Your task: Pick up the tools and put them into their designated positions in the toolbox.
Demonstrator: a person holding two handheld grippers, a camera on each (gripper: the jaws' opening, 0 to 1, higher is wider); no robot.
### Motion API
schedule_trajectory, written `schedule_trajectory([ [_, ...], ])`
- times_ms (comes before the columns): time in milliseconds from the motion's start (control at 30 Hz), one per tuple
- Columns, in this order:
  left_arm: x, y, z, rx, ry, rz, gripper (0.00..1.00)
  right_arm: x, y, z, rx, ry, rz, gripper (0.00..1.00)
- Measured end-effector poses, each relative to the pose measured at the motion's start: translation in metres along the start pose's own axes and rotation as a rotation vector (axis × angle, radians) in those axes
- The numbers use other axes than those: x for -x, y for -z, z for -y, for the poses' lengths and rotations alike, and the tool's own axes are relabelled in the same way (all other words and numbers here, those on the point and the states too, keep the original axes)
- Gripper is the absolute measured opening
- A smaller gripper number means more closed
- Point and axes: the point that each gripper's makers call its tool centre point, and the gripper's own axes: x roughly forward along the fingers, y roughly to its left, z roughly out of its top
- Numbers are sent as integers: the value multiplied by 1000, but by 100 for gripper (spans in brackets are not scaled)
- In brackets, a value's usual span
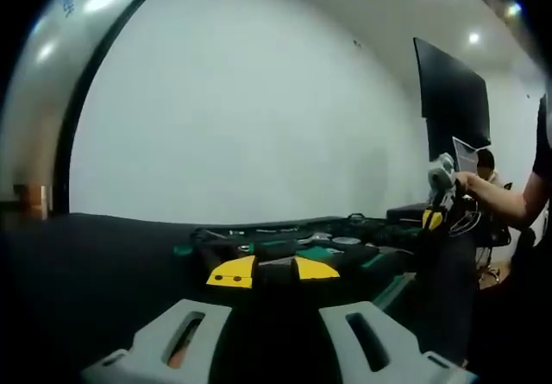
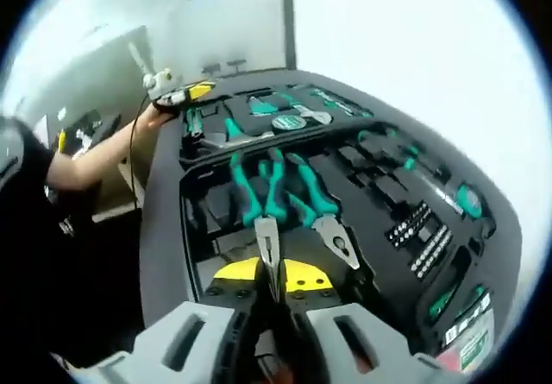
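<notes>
In the left gripper view, the left gripper [image 1: 274,272] hovers low over a dark table [image 1: 95,254], its yellow-tipped jaws parted with a clear gap between them and nothing held. Beyond the tips lies the open toolbox [image 1: 328,248], seen almost edge-on, with green-handled tools showing as small flecks of teal (too small to tell apart). At the far right a person's hand [image 1: 470,184] holds the right gripper [image 1: 434,217] above the table's far end; a dark screen [image 1: 453,99] hangs on the white wall behind.

In the right gripper view, the right gripper [image 2: 272,273] looks down into the toolbox [image 2: 164,229], a black moulded tray with shaped recesses. Its yellow-tipped jaws are drawn close on the steel nose of the needle-nose pliers [image 2: 263,207], whose teal-and-black handles point away from the camera; the tool lies in the near left part of the tray. Just beside it, to the right, lie broader combination pliers [image 2: 321,211] with matching teal grips, steel head toward the camera. Further right, a row of small bits [image 2: 423,237] sits in a slotted holder. At the tray's far end a round tape measure [image 2: 289,122] rests among more teal-handled tools. At upper left a person's forearm [image 2: 95,161] reaches to the left gripper [image 2: 177,95].
</notes>
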Motion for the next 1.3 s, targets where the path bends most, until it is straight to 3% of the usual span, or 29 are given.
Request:
schedule_trajectory([
  [33,0,0,-2,0,0,0,16,1,2,4,-47,22,-24,8],
  [67,0,0,-2,1,0,-1,16,0,-2,6,-85,40,-8,17],
  [100,0,1,-2,0,0,-1,16,-3,-8,4,-66,36,8,26],
  [133,-1,1,-2,-1,1,-2,16,-5,-19,3,17,37,44,34],
  [167,-1,1,-2,-1,1,-3,16,-11,-28,-6,143,11,85,35],
  [300,0,1,-1,-1,-1,-1,16,-35,-37,-13,208,9,86,35],
  [433,1,1,2,-4,-3,-5,16,-56,-38,-2,166,15,72,33],
  [467,1,1,3,-4,-3,-6,16,-55,-42,12,180,68,80,27],
  [500,1,1,3,-4,-2,-6,16,-55,-44,10,145,26,84,27],
  [600,1,0,3,-1,1,0,16,-44,-42,0,105,13,71,27],
  [900,2,-3,4,5,4,12,16,-39,-37,-28,118,-60,87,26],
  [1133,2,-2,6,2,2,7,16,-33,-30,-71,242,-171,61,27],
  [1167,2,-2,6,1,1,6,16,-34,-26,-51,220,-235,41,27],
  [1200,2,-1,5,1,1,5,16,-33,-32,-33,272,-254,61,27],
  [1233,1,-1,4,0,2,4,16,-33,-30,-29,181,-237,41,27],
  [1300,1,-1,3,0,1,5,16,-35,-30,-20,161,-244,7,27],
])
